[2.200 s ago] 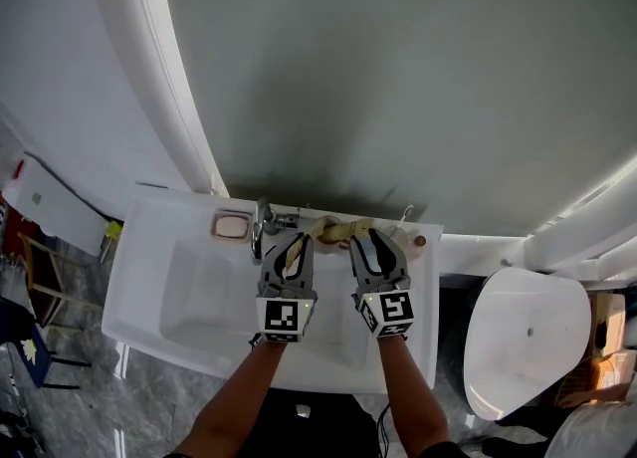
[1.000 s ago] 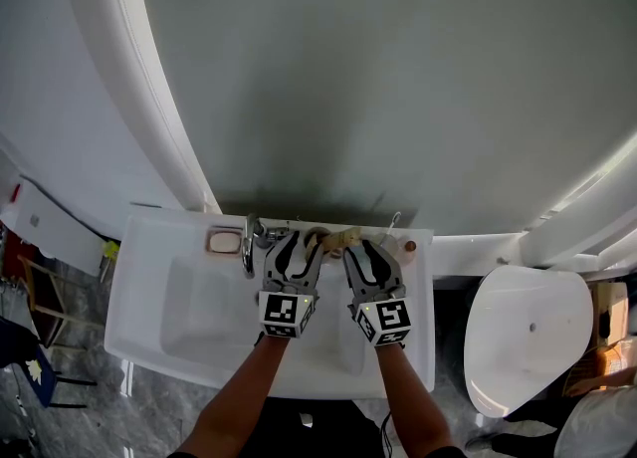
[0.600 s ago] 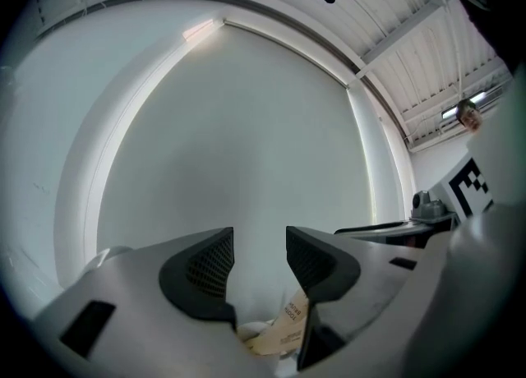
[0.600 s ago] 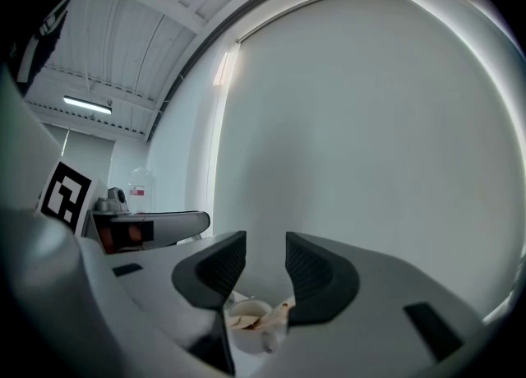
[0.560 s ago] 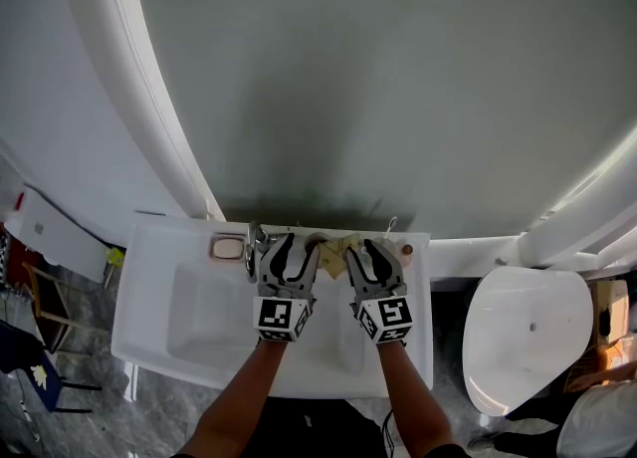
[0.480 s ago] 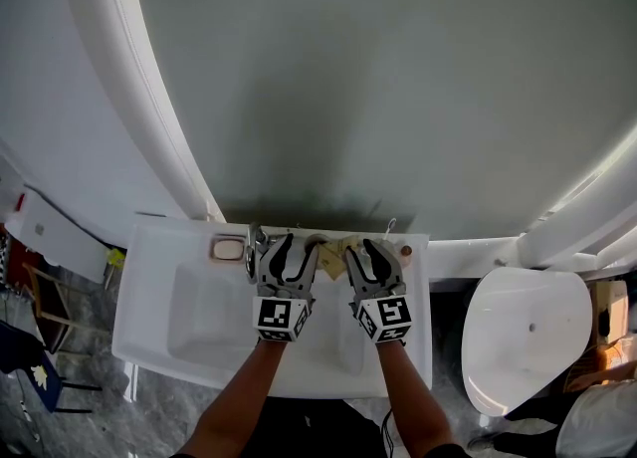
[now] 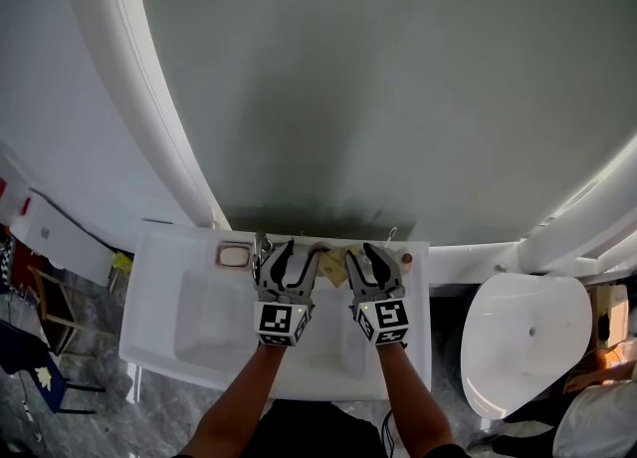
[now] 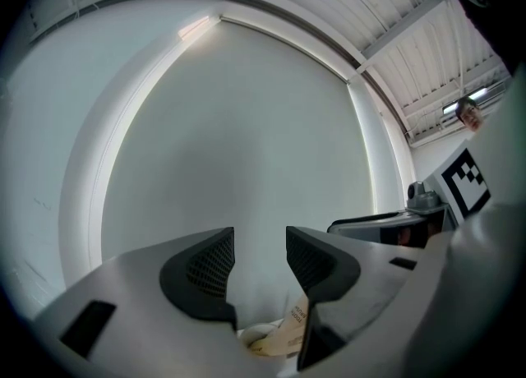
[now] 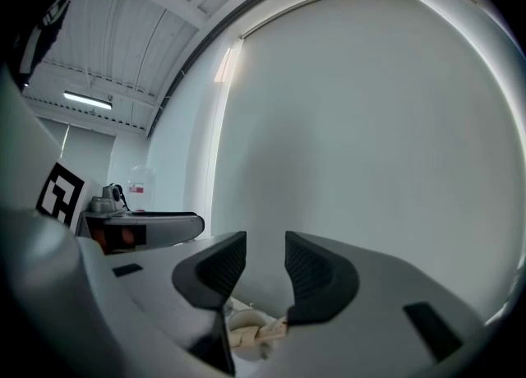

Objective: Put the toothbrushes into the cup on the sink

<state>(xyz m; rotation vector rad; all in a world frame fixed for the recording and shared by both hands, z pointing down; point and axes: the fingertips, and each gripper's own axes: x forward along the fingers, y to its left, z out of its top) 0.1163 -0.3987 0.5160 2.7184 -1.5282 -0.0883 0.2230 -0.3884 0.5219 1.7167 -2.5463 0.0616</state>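
At the back ledge of the white sink [image 7: 159, 337], a tan printed packet [image 7: 332, 265] lies beside a whitish cup [image 7: 317, 247]; I cannot make out single toothbrushes. My left gripper [image 7: 296, 253] is open just left of the packet. Just right of the packet, my right gripper [image 7: 371, 255] is open too. The left gripper view shows the left gripper [image 8: 259, 253] with only wall between its pads, and the packet [image 8: 293, 324] and cup rim [image 8: 256, 338] low beneath. The right gripper [image 9: 265, 261] is empty too, over the same packet [image 9: 268, 333].
A faucet [image 7: 262, 247] and a soap dish [image 7: 235, 257] sit on the ledge left of my left gripper. A small brown item [image 7: 406, 259] lies at the ledge's right end. A white toilet [image 7: 523, 342] stands right of the sink. The grey wall rises straight behind the ledge.
The head view has shifted a little. Both grippers have stayed at the sink's back ledge on either side of the packet, edging slightly toward the wall. Nothing has been taken hold of.
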